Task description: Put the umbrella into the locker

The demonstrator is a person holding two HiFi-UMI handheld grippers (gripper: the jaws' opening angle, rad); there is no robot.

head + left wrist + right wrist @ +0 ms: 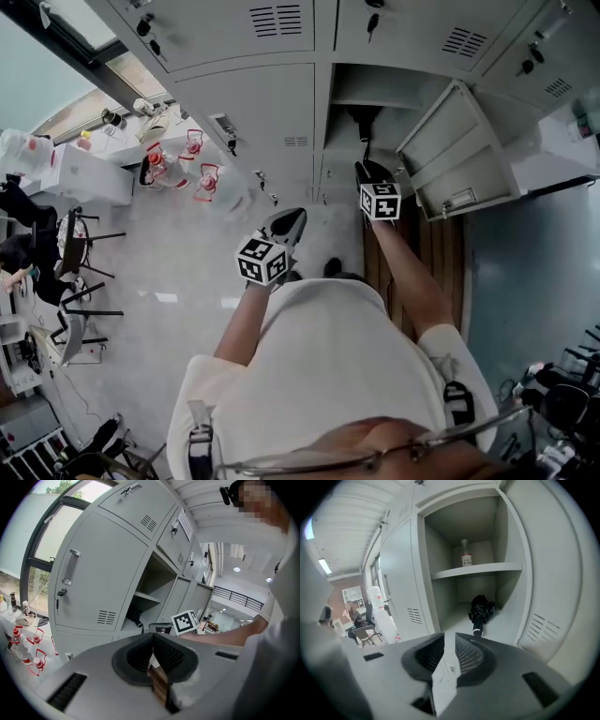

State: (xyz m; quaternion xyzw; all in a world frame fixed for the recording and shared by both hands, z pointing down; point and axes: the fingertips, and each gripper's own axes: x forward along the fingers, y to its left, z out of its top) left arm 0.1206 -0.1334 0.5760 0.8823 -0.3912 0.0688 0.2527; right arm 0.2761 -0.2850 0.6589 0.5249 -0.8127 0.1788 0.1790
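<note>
The right gripper (449,638) is holding its jaws only a narrow slit apart, gripping nothing, and is pointing into the open locker (513,541). The folded black umbrella (481,611) is lying just past the jaw tips and slightly to their right, clear of them. It is resting on the floor of the lower compartment under the shelf (487,568), with its handle end toward the gripper. A white bottle (464,555) is standing at the back of the shelf above. The locker door (565,592) is hanging open on the right. To the left and nearer, the left gripper (152,638) is keeping its jaws pressed together, empty. It is facing the closed locker door (93,573) left of the open compartment. Far left, bottles (18,644) are standing by the window.
</note>
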